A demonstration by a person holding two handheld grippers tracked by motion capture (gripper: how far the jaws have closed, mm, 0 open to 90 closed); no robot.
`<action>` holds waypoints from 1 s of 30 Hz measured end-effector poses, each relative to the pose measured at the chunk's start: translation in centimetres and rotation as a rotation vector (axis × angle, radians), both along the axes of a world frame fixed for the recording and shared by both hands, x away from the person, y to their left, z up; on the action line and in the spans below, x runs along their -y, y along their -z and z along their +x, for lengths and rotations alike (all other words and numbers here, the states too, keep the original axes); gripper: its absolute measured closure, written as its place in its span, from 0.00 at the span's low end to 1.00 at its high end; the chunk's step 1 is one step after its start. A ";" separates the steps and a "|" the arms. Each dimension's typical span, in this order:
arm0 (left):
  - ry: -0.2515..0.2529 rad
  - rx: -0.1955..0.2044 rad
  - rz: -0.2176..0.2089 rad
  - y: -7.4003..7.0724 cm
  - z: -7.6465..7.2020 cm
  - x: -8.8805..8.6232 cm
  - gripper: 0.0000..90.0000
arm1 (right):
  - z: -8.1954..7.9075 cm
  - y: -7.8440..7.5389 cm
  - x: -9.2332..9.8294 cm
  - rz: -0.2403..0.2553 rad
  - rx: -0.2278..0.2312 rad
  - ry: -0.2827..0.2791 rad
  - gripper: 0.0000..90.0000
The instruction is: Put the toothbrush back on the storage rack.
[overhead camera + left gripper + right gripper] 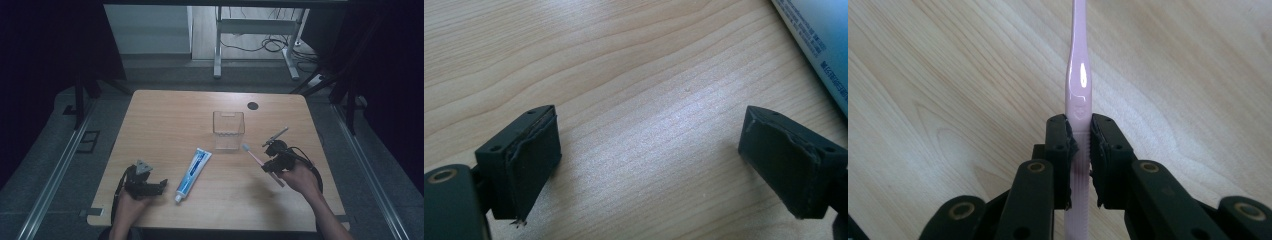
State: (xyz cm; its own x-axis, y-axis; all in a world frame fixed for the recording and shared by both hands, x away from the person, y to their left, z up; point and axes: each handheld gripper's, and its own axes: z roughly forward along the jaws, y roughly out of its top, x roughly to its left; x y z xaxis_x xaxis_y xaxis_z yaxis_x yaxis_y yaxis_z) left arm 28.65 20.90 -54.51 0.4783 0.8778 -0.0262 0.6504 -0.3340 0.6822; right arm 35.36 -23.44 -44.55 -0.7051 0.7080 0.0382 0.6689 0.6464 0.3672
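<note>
My right gripper [267, 165] is shut on a pink toothbrush [255, 156] at the right of the wooden table [165, 115]. In the right gripper view both pads clamp the handle of the toothbrush [1079, 85], which runs straight away from the gripper [1081, 135] above the wood. Its bristled head points toward a clear plastic cup [228, 130] near the table's middle. A blue and white toothpaste tube [194, 168] lies flat in front of the cup. My left gripper [162, 184] rests low at the front left, open, beside the tube [819, 40]; bare wood lies between the jaws of that gripper [651, 160].
A dark round hole [253, 105] sits in the tabletop at the back right. Metal desk legs [217, 45] and cables [272, 45] stand on the floor beyond the table. Rails [55, 170] run along both sides of it.
</note>
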 end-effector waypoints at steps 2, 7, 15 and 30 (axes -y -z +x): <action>0.000 0.000 0.000 0.0 0.0 0.0 0.11 | -0.1 -0.4 0.0 0.011 0.008 -0.005 0.87; 0.000 0.000 0.000 0.0 0.0 0.0 0.11 | -0.2 -1.4 -0.1 0.036 0.024 -0.008 0.87; -0.005 0.002 -0.005 0.0 0.0 0.0 0.11 | 0.0 -2.6 0.0 0.063 0.042 -0.010 0.87; -0.003 0.003 -0.004 0.0 0.0 0.0 0.11 | 0.7 -4.5 -0.1 0.118 0.081 -0.003 0.87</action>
State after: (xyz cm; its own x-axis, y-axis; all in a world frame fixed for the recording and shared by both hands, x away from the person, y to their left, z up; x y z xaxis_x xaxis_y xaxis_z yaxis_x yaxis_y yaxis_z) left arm 28.67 20.88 -54.53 0.4759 0.8791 -0.0282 0.6492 -0.3294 0.6856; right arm 36.08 -23.35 -40.06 -0.7117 0.6996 0.0633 0.6316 0.5979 0.4936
